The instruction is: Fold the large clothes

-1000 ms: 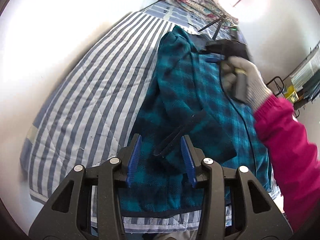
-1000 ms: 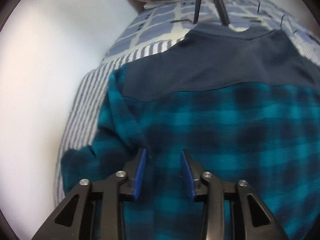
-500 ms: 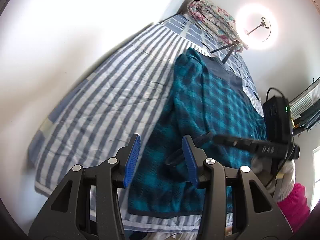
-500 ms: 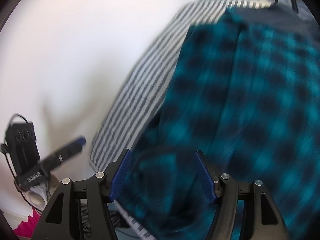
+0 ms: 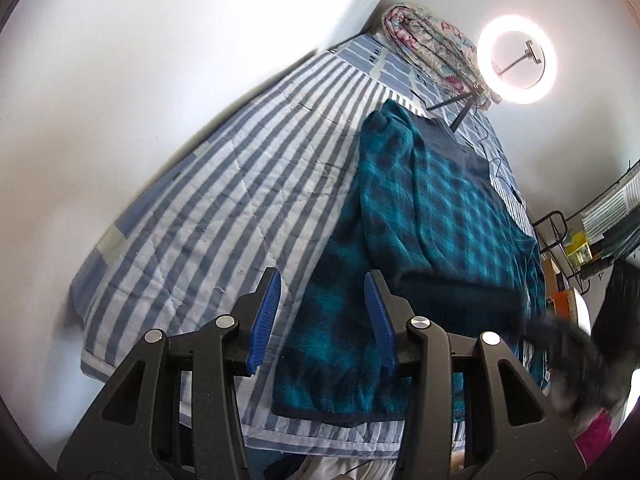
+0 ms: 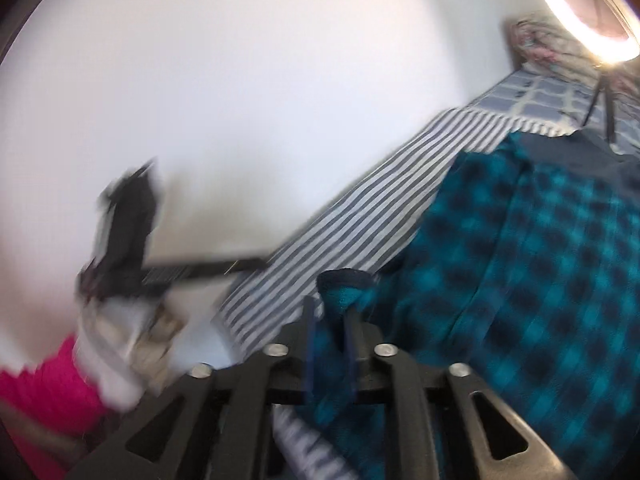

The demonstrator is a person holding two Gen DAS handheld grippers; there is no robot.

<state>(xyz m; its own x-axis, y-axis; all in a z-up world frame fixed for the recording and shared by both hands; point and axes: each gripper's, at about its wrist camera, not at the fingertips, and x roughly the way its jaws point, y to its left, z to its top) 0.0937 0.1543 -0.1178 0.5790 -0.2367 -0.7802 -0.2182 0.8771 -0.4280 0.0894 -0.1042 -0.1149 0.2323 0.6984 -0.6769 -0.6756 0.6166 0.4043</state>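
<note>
so my right gripper [image 6: 330, 344] is closing its jaws on a fold of the teal plaid fleece [image 5: 432, 216], near its hem. It's lying lengthwise on the striped bed [image 5: 224, 208], collar at the far end. My left gripper [image 5: 320, 320] is hanging spread, empty.

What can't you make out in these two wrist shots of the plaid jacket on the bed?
- Left wrist view: the right hand-held gripper is a motion-blurred smear at the right edge.
- Right wrist view: the right hand-held gripper jaws are closing with plaid jacket cloth between; blur hides whether the pads press it.
- Left wrist view: the bed near edge hides behind the left hand-held gripper.
</note>
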